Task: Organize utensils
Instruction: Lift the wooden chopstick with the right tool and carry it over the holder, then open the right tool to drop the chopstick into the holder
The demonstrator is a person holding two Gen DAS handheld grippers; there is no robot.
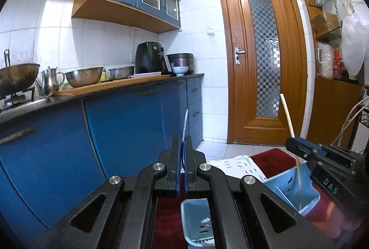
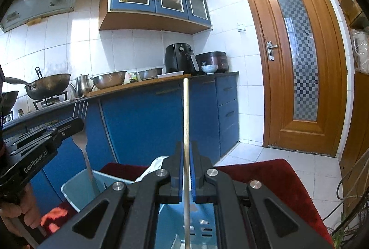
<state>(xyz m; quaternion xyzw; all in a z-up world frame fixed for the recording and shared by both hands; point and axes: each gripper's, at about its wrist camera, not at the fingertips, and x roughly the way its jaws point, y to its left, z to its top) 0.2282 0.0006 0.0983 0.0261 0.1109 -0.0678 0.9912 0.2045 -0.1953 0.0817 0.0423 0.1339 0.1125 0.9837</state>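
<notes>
Left gripper (image 1: 183, 147) is clamped on one silver metal fork (image 1: 185, 127), edge-on here; only the right wrist view shows its tines (image 2: 80, 107) at ten o'clock and its handle dipping into a pale blue plastic bin (image 2: 76, 186). Right gripper (image 2: 186, 152) pinches one slim pale wooden chopstick (image 2: 186, 115), upright at twelve, probably a single stick, reaching down into a second blue bin (image 2: 203, 223).

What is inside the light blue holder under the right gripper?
Inside the light blue holder, a fork handle and a wooden chopstick reach down. The right gripper covers the bottom, so other contents stay unseen.
</notes>
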